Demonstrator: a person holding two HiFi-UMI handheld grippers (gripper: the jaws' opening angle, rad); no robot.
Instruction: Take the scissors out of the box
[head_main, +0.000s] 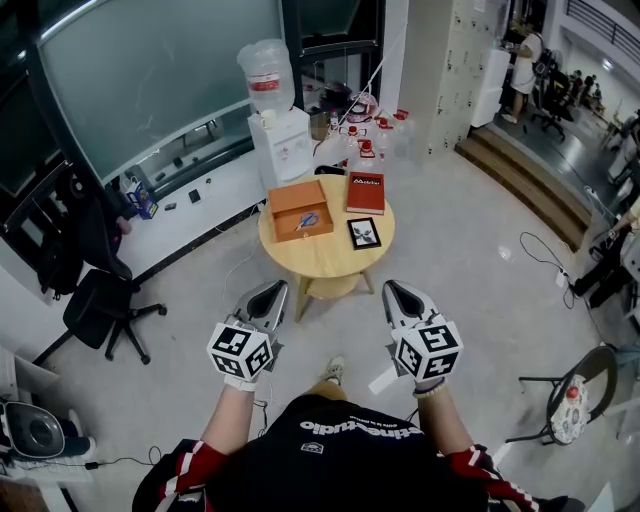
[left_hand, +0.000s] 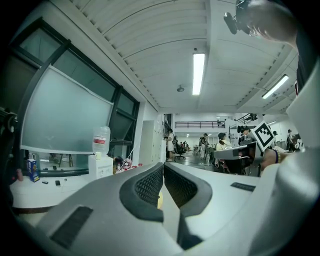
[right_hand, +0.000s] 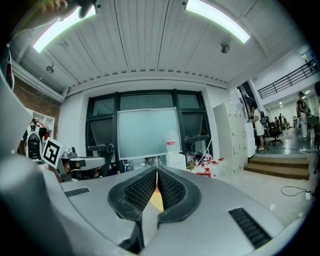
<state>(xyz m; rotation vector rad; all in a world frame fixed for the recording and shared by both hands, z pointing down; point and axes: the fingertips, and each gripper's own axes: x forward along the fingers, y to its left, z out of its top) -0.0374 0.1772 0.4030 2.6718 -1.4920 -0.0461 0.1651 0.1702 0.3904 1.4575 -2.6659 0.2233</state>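
The left gripper (head_main: 270, 290) is hovering in front of the person, its jaws pressed together on nothing. The right gripper (head_main: 396, 290) is hovering alongside, likewise closed and empty. Beyond both, well apart from them, the scissors (head_main: 308, 220) are lying inside the open box (head_main: 283, 198) on the round worktop (head_main: 325, 262), a red book (head_main: 365, 192) lying just right of the box.

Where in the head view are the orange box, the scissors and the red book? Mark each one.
orange box (head_main: 288, 199): head view, a bare part of its inside, upper left.
scissors (head_main: 309, 221): head view, their middle, where they lie in the box.
red book (head_main: 365, 192): head view, the centre of its cover.
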